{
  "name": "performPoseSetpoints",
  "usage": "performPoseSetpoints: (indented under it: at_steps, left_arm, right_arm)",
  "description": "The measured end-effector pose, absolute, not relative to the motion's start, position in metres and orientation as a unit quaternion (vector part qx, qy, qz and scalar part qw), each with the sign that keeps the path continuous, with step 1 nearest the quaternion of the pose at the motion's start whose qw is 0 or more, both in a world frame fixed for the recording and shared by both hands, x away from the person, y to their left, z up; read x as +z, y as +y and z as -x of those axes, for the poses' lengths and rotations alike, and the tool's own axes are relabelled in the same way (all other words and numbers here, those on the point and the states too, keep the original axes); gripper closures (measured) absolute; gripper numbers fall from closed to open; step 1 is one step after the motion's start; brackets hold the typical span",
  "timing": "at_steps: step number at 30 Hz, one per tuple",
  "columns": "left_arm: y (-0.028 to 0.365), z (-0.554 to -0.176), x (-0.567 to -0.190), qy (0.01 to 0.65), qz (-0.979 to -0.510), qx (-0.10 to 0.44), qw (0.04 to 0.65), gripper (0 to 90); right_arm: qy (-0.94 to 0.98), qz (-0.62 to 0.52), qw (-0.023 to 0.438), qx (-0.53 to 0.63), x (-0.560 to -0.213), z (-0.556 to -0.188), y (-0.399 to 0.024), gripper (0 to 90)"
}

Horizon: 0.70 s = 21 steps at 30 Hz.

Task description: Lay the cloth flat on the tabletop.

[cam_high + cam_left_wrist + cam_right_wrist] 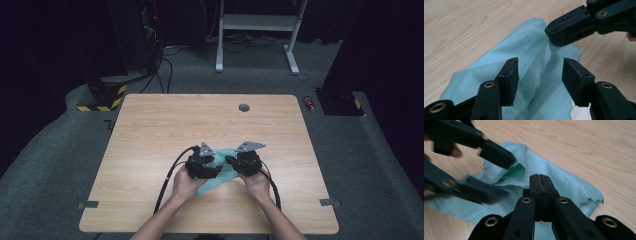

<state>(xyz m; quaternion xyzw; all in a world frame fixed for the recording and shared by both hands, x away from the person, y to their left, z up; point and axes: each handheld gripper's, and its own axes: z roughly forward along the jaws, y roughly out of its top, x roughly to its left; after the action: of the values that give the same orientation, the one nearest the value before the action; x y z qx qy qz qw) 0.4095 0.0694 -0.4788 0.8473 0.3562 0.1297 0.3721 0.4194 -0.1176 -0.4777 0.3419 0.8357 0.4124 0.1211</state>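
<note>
a light green cloth (220,172) lies crumpled on the wooden table (150,130), near the person's edge and about midway across, with both grippers bunched over it. the right gripper (540,178) has its jaws pressed flat together, and in the left gripper view its tip (554,37) is pinching a raised ridge of the cloth (534,50), so it holds the fabric. the left gripper (540,72) stands with its jaws well apart, a fold of cloth between them, neither pad pressing on it. no container is on the table. bare wood stretches wide to the far edge, where a small round grommet (244,107) sits, and to both sides; the near edge is just behind the hands. the high view gives the whole tabletop, the grey carpet (60,165) around it and a white desk frame (257,30) beyond, but the cloth there is mostly covered by the grippers. the right gripper view shows the cloth's (564,182) zigzag-cut edge and a darker green underside turned up at a fold, with the left gripper's open jaws blurred at its left.
</note>
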Motion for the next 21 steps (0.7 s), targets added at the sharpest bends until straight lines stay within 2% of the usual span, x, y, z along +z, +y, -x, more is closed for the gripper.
performPoseSetpoints:
  at_steps: [2, 3, 4, 5, 14, 15, 16, 17, 18, 21]
  left_arm:
    - [0.066, -0.413, -0.481, 0.353, -0.848, 0.138, 0.37, 65.3]
    - [0.065, -0.415, -0.482, 0.351, -0.85, 0.136, 0.369, 65.3]
    - [0.065, -0.417, -0.482, 0.348, -0.853, 0.134, 0.365, 73.1]
    - [0.066, -0.419, -0.483, 0.347, -0.856, 0.13, 0.361, 87.7]
    - [0.085, -0.433, -0.465, 0.377, -0.838, 0.132, 0.372, 89.5]
    - [0.087, -0.435, -0.463, 0.38, -0.835, 0.134, 0.374, 89.5]
    - [0.09, -0.436, -0.462, 0.385, -0.832, 0.133, 0.377, 89.5]
    - [0.093, -0.438, -0.461, 0.39, -0.829, 0.132, 0.379, 89.5]
    - [0.095, -0.439, -0.461, 0.396, -0.824, 0.131, 0.383, 89.5]
    - [0.103, -0.444, -0.462, 0.412, -0.816, 0.131, 0.384, 89.5]
  right_arm:
    - [0.835, -0.341, 0.12, 0.414, -0.476, -0.42, -0.117, 89.7]
    - [0.833, -0.341, 0.119, 0.419, -0.476, -0.42, -0.117, 89.4]
    - [0.831, -0.341, 0.119, 0.424, -0.475, -0.42, -0.117, 88.9]
    - [0.823, -0.34, 0.124, 0.438, -0.474, -0.417, -0.118, 84.1]
    - [0.813, -0.369, 0.139, 0.429, -0.489, -0.402, -0.145, 78.0]
    - [0.821, -0.376, 0.151, 0.402, -0.495, -0.4, -0.146, 72.0]
    - [0.821, -0.376, 0.151, 0.402, -0.495, -0.4, -0.146, 72.0]
    - [0.817, -0.397, 0.168, 0.384, -0.501, -0.4, -0.149, 63.1]
    - [0.812, -0.413, 0.171, 0.377, -0.503, -0.402, -0.152, 60.1]
    - [0.806, -0.433, 0.154, 0.373, -0.508, -0.408, -0.158, 58.4]
